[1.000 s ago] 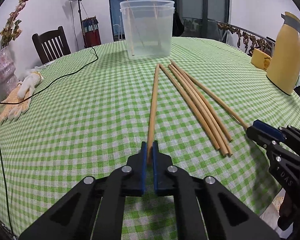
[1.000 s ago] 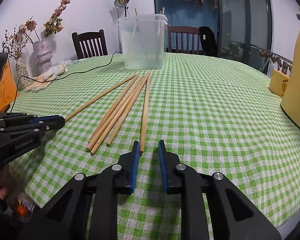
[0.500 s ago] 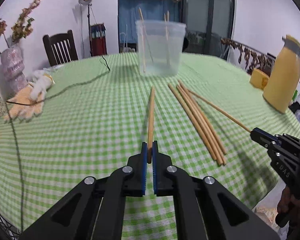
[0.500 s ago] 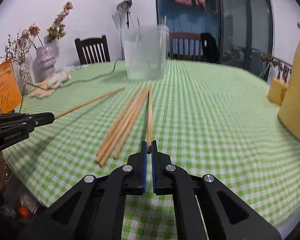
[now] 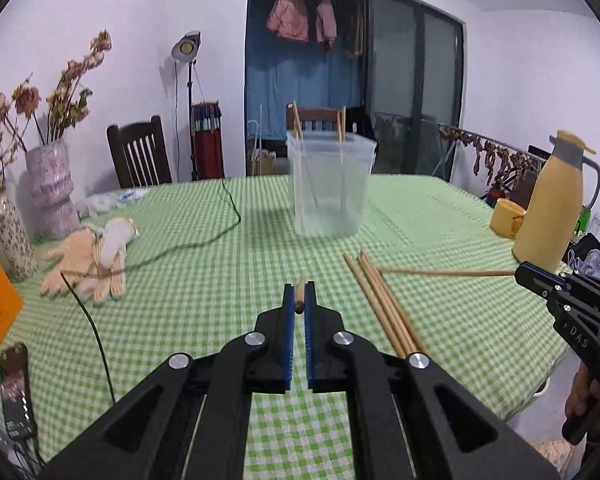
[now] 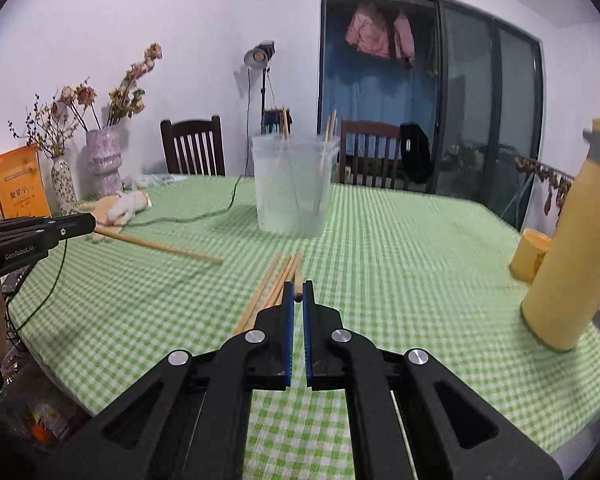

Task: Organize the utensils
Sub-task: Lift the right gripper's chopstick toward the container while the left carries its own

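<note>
Chopstick (image 5: 299, 298) foreshortened at left fingers (image 5: 287, 320); right view (image 6: 158, 246) reveals its length.

Matt pale wood chopsticks (image 5: 384, 304); translucent frosted plastic tub (image 5: 329, 186); woven checked tablecloth (image 5: 204, 280); knitted cloth gloves (image 5: 90, 264); glossy yellow plastic flask (image 5: 552, 208); matt black plastic grippers (image 5: 299, 300), ribbed blue pads (image 5: 287, 336)

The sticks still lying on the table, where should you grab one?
Take one of the loose chopsticks by its near end, coming low from the table's near edge with the tool straddling one stick only. They lie flat, bunched together, pointing toward the clear tub.
</note>
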{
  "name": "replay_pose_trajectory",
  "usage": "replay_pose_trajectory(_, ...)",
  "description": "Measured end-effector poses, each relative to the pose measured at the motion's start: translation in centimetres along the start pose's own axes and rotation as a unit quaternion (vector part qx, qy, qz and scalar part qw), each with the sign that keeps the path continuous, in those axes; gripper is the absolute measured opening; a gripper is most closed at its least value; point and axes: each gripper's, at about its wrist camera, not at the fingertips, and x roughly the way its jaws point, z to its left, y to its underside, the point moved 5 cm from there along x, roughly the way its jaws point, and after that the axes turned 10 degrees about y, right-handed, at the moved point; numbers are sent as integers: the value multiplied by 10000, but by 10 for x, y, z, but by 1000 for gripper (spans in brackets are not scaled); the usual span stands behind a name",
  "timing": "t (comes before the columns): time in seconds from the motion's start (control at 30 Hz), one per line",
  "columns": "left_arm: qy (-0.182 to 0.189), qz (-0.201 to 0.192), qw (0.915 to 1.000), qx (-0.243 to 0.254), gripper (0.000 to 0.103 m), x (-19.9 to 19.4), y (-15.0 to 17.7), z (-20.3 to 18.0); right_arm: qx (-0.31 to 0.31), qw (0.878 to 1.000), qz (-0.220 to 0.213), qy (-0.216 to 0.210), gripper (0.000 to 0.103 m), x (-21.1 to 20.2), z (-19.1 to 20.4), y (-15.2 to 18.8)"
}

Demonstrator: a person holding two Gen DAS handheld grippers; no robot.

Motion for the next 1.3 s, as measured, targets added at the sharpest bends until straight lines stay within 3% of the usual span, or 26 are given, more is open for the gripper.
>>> replay_pose_trajectory(0.37, 354, -114, 9993, 78, 2, 1, -56, 4, -82, 9998, -82, -149, 4, 3, -15, -53)
replay_pose_trajectory(0.57, 548, 34, 9980, 310, 2, 30, -95, 8, -111, 9987, 272, -421, 4, 35, -22, -90)
replay_pose_trajectory(0.77, 891, 316, 9955, 97, 2, 70, -135, 24, -155, 9940, 737, -793, 4, 78, -21, -126)
replay_pose_trajectory(1.07, 954, 596, 9935, 204, 2, 113, -164, 28, 101, 9880, 1170, -1003, 4, 119, -30, -149)
replay_pose_trajectory(1.3, 1088, 631, 9916, 311, 2, 120, -183, 27, 189, 9847, 1243, -1207, 4, 126, -31, -168)
